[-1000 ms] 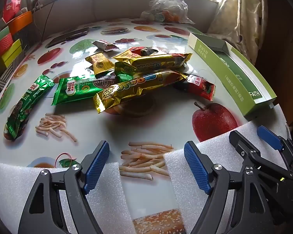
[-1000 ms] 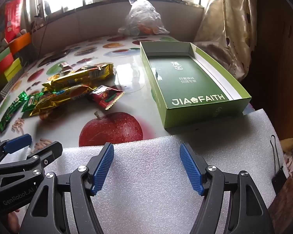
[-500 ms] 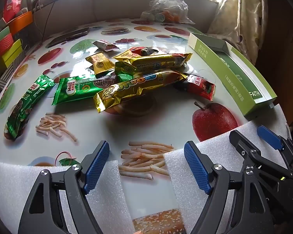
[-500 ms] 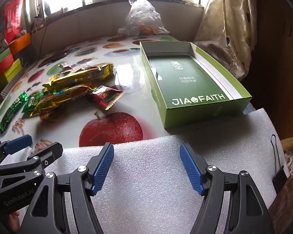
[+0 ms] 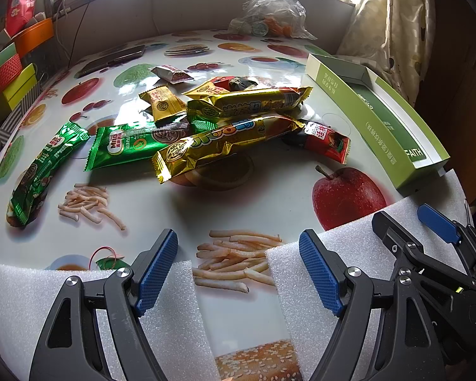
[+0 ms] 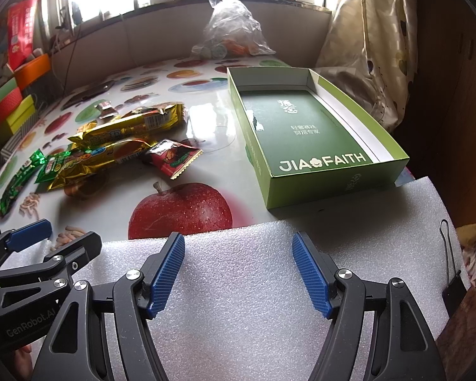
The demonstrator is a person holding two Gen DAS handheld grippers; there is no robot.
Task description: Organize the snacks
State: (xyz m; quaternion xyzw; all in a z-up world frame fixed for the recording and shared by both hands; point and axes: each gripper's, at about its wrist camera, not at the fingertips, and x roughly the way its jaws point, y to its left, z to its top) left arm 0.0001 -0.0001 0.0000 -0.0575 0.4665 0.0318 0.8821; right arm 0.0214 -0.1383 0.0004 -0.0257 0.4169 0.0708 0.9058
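Observation:
A heap of snack packets lies mid-table: two long gold bars [image 5: 225, 146] [image 5: 254, 103], two green bars [image 5: 136, 144] [image 5: 41, 171], a small gold packet [image 5: 166, 103] and a red packet [image 5: 325, 143]. The green box [image 6: 304, 136] lies open and holds nothing, right of the heap. My left gripper [image 5: 238, 270] is open near the table's front edge, well short of the heap. My right gripper [image 6: 238, 270] is open over white foam, in front of the box. The gold bars [image 6: 127, 127] and red packet [image 6: 174, 157] also show in the right wrist view.
White foam sheets [image 6: 254, 301] cover the table's front edge. A clear plastic bag [image 5: 269, 9] sits at the back by the window. Coloured boxes [image 5: 12, 76] stack at the far left. A dark flat object [image 5: 114, 58] lies at the back left. A curtain [image 6: 374, 47] hangs right.

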